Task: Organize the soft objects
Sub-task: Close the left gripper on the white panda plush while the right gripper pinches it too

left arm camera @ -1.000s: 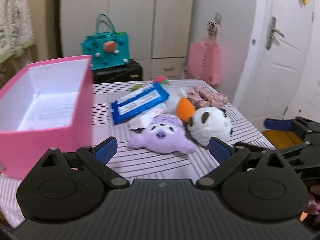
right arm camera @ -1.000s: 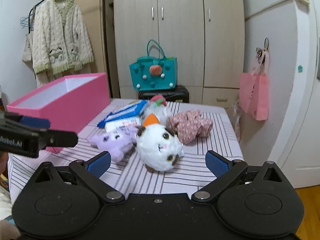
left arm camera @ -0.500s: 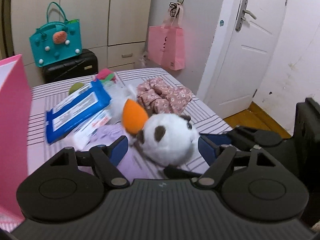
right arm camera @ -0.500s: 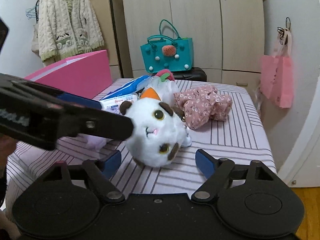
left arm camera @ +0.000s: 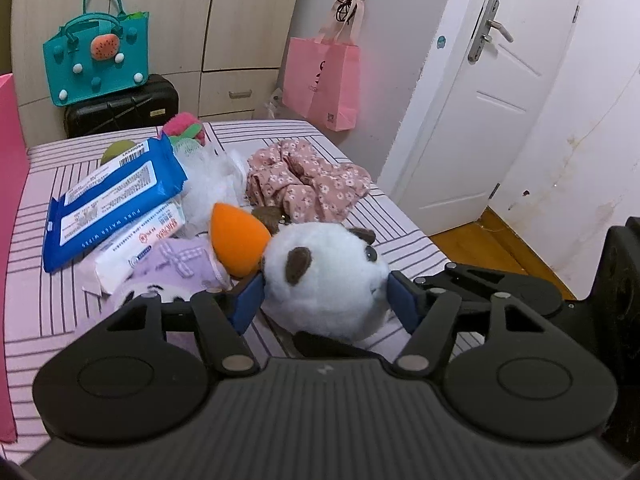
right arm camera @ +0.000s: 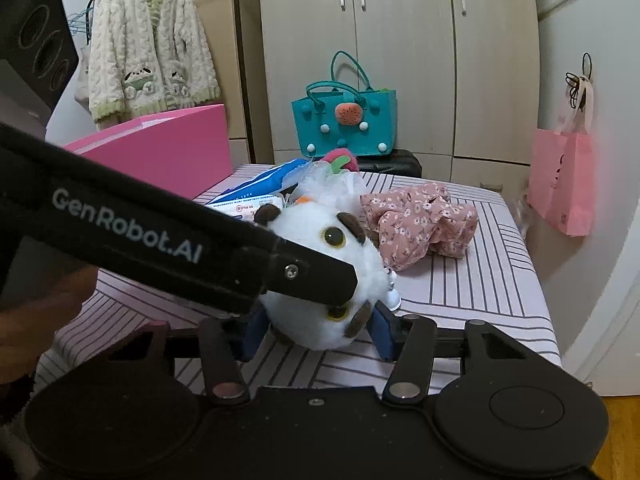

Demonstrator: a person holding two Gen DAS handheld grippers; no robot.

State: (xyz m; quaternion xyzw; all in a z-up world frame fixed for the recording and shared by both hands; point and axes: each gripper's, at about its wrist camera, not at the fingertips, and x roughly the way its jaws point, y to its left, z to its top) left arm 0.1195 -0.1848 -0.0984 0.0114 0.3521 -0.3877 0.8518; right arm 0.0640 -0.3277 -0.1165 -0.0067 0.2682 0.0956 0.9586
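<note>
Left wrist: both tongs [left arm camera: 325, 300] [right arm camera: 316, 330], wide before, now closing around white plush [left arm camera: 320, 280].

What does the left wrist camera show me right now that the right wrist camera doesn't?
Only the left wrist view: the white door with its handle, the orange sponge and the purple plush beside the white plush.

Only the right wrist view: the knitted cardigan on a hanger, and the left tongs' arm crossing the frame.

Both: the white plush between the closing left tongs and the closing right tongs, the floral cloth, the blue wipes pack, the teal bag and the pink paper bag.
</note>
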